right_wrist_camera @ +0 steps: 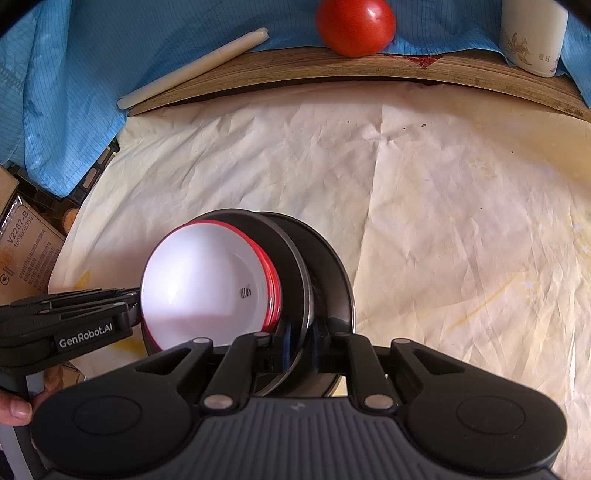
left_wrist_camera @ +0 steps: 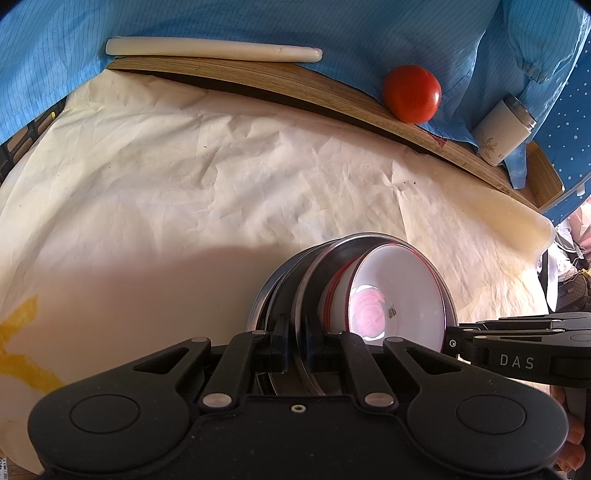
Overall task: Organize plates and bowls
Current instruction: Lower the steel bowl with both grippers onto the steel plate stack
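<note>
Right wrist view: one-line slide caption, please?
Both grippers, right gripper and left gripper, clamp rims of stacked metal plates holding a white bowl.

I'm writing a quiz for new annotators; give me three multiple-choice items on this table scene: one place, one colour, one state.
1. Where is the tomato?
A. in the bowl
B. at the far edge of the wooden board
C. on the plates

2. What colour is the rim of the white bowl?
A. red
B. green
C. black

3. The left hand-held gripper is:
A. wide open
B. out of view
C. shut on a metal plate

Answers: B, it sits by the blue cloth; A, a red band rings it; C, both pads clamp the plate's rim.
</note>
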`<state>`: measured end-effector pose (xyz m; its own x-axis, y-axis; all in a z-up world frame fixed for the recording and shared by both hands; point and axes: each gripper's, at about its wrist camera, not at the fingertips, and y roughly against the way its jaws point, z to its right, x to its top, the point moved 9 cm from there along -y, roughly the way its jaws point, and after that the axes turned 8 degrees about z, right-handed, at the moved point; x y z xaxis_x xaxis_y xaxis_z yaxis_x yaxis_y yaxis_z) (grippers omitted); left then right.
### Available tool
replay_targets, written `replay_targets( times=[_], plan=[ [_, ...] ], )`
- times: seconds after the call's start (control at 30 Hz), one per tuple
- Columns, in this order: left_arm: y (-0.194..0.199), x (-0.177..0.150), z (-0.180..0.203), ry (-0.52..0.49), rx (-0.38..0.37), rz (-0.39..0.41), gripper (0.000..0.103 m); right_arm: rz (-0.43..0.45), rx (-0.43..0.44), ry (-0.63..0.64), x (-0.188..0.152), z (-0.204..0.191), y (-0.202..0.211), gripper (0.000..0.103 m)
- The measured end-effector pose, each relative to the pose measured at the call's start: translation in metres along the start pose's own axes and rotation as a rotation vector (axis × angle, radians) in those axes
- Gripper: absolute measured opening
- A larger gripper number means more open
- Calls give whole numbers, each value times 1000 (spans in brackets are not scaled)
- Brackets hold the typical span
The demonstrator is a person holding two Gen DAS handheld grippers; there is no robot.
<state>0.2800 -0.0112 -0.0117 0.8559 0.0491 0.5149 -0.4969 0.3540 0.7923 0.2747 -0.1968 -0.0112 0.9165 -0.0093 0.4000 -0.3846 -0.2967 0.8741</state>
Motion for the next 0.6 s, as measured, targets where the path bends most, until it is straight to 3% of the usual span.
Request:
replay_targets(
  times=[0.6],
  plan=[
    [0,1,0,-2,0,1,6,2,-3,0,0,0,0,14]
  ],
)
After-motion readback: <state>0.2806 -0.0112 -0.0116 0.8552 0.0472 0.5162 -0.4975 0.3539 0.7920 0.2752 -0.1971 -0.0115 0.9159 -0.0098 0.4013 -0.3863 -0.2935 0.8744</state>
